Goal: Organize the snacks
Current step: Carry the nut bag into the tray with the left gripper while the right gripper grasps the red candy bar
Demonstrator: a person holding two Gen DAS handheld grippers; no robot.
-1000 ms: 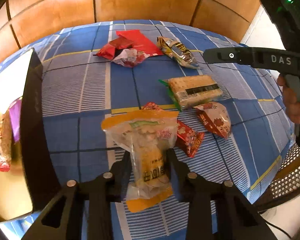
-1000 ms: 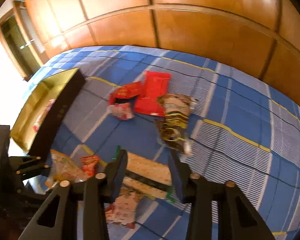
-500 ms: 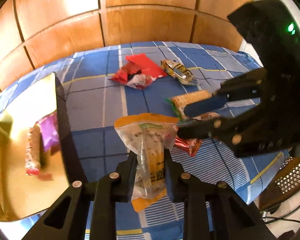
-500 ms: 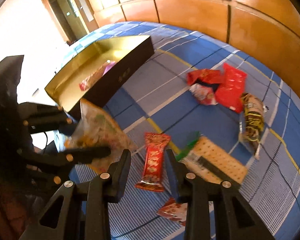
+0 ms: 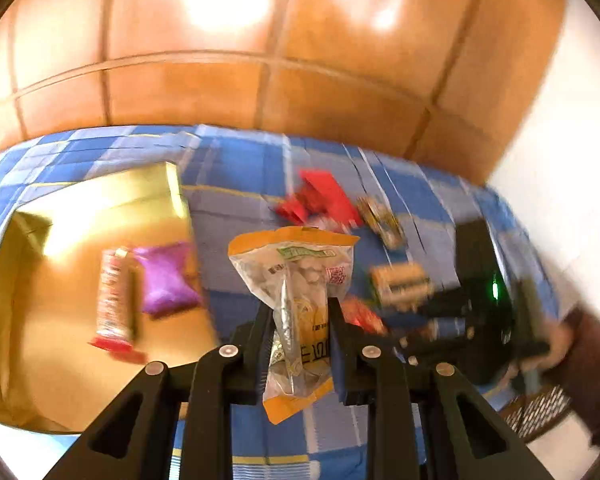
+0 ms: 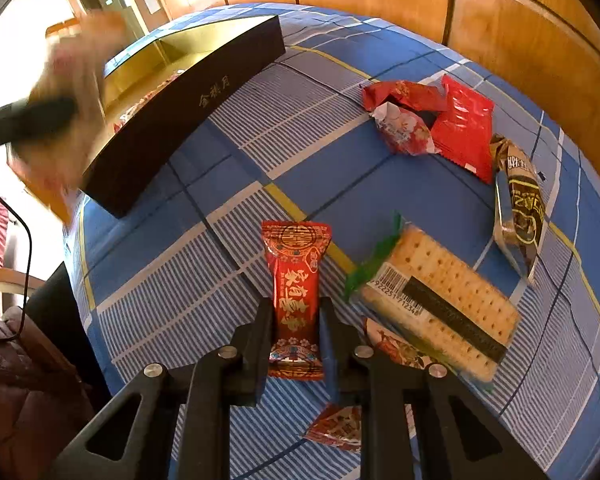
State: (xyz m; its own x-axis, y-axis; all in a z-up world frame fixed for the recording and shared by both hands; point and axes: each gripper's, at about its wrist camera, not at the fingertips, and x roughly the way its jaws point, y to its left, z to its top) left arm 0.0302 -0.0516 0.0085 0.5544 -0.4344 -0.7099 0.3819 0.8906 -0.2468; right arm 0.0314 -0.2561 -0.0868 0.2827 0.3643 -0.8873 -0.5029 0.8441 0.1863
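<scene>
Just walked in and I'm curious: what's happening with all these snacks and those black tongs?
A person is sorting snacks into a gold box. The left hand-held gripper holds an orange-edged bag in the air beside the box, where a purple packet and a long one already lie. The right hand-held gripper straddles a red packet on the blue cloth; whether it grips is unclear. Crackers and others wait.

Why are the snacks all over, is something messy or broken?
Nothing looks broken. Several snacks lie scattered on the blue checked tablecloth outside the gold-lined black box: the clear-wrapped cracker pack, the brown-and-gold wrapped bar, and a heap of red wrappers looking crumpled.
</scene>
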